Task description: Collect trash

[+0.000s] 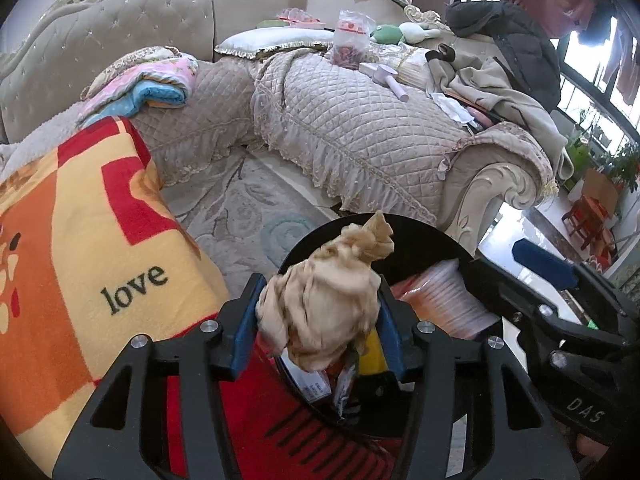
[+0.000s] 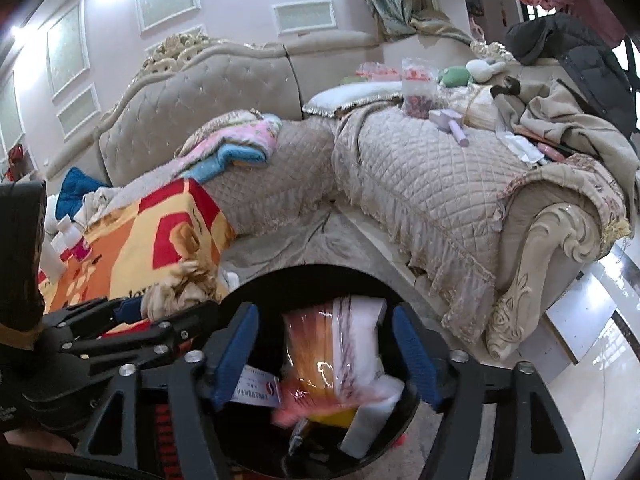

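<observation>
Status: my left gripper (image 1: 318, 320) has its jaws clamped on a crumpled tan paper wad (image 1: 324, 300), held over the near rim of the black trash bin (image 1: 420, 228), at the lower centre of the left wrist view. The wad has not been released.

My right gripper (image 2: 324, 356) stands with its jaws apart and nothing between them, directly above the bin opening. In the lower centre of the right wrist view, an orange-and-white plastic wrapper (image 2: 336, 352) lies in the bin, blurred, with a printed card (image 2: 256, 390) and other packaging beside it.

Progress, as a judgement: several pieces are already collected; the wad is the item in hand; dropping it remains. I cannot tell how much trash is left elsewhere.

Surroundings: the bench at lower left is covered by an orange, yellow and red blanket (image 1: 100, 260) printed "love". A patterned rug (image 1: 248, 208) covers the floor at centre. A quilted beige sofa (image 1: 360, 128) fills the upper frame, carrying folded blankets, a snack bag (image 1: 350, 40), clothing and a dark jacket.
</observation>
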`<state>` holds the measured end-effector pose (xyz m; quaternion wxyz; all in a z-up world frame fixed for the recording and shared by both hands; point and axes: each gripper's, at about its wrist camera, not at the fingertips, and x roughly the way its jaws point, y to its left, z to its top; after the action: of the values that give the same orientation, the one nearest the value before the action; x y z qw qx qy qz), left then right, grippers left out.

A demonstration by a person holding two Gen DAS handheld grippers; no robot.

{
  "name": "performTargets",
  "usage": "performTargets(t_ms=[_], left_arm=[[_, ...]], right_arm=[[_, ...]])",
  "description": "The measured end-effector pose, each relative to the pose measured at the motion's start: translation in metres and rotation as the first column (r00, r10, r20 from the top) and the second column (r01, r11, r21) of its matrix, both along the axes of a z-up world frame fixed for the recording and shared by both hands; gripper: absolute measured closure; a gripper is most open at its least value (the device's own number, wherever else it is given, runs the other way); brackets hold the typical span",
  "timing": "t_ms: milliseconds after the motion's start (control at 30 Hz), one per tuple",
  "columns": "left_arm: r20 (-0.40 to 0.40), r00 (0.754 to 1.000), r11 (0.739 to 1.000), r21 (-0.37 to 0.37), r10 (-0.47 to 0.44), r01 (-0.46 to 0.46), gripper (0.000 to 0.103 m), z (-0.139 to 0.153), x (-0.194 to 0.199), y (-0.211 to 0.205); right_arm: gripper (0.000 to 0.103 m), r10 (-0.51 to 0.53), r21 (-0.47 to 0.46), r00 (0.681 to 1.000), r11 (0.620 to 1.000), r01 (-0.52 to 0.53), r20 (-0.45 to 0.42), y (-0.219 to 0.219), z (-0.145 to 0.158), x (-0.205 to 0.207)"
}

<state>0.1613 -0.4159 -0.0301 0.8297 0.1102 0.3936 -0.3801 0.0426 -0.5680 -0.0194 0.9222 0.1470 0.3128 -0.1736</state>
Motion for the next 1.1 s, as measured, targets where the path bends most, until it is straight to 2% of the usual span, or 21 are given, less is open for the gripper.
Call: performTargets(t_ms=[200,333,433,500,533,567,633,733,833,900,967,1033,1100], left_arm=[[-0.013,1.0,1.0,-0.001,0.013,-0.013,0.05,0.0,0.001,0.002],[-0.012,0.998,0.998,-0.012,0.054,-0.055,0.038,0.006,0.0,0.014],[-0.052,0.995,0.995,-0.044,0.085,-0.087,0.031,0.013,-0.003,0.033],[-0.058,0.99,0.988,-0.069,0.131,-0.135,0.026,0.022,-0.012,0.052],[-0.052,0.987,0.984,-0.08,0.154,-0.157,0.019,0.028,-0.019,0.064],[-0.046,0.986,0.982,-0.091,0.162,-0.166,0.017,0.033,-0.025,0.072],[-0.026,0.982,0.979,-0.087,0.185,-0.187,0.012,0.041,-0.041,0.088],[0.059,0.971,0.972,-0.056,0.233,-0.229,0.011,0.052,-0.069,0.109],[0.158,0.953,0.966,-0.061,0.259,-0.252,0.011,0.074,-0.102,0.131],[0.191,0.947,0.966,-0.058,0.258,-0.251,0.011,0.085,-0.119,0.145],[0.236,0.93,0.959,-0.049,0.282,-0.279,0.011,0.098,-0.133,0.158],[0.243,0.92,0.951,-0.039,0.308,-0.308,0.009,0.109,-0.14,0.168],[0.204,0.926,0.948,-0.053,0.319,-0.315,0.008,0.119,-0.147,0.181]], right_arm=[[0.034,-0.023,-0.006,1.0,1.0,0.023,0.013,-0.002,0.003,-0.002],[0.034,-0.049,-0.017,0.998,0.999,0.05,0.042,-0.002,0.011,-0.01],[0.034,-0.081,-0.044,0.992,0.995,0.086,0.1,0.005,0.026,-0.027],[0.029,-0.081,-0.028,0.989,0.996,0.085,0.121,0.011,0.034,-0.038],[0.026,-0.092,-0.031,0.989,0.995,0.096,0.115,0.016,0.039,-0.045],[0.02,-0.111,-0.045,0.989,0.992,0.115,0.096,0.021,0.043,-0.051],[0.016,-0.146,-0.054,0.987,0.987,0.149,0.067,0.03,0.049,-0.066],[0.008,-0.127,-0.011,0.992,0.992,0.128,0.023,0.041,0.054,-0.083],[0.007,-0.046,0.034,0.997,0.998,0.049,-0.066,0.061,0.057,-0.095],[0.007,-0.015,0.024,0.994,1.0,0.018,-0.107,0.076,0.061,-0.103],[0.007,0.006,-0.004,0.991,1.0,-0.006,-0.137,0.09,0.065,-0.111],[0.007,0.016,-0.023,0.988,1.0,-0.02,-0.153,0.101,0.07,-0.118],[0.007,0.002,-0.054,0.988,0.998,-0.01,-0.152,0.109,0.076,-0.128]])
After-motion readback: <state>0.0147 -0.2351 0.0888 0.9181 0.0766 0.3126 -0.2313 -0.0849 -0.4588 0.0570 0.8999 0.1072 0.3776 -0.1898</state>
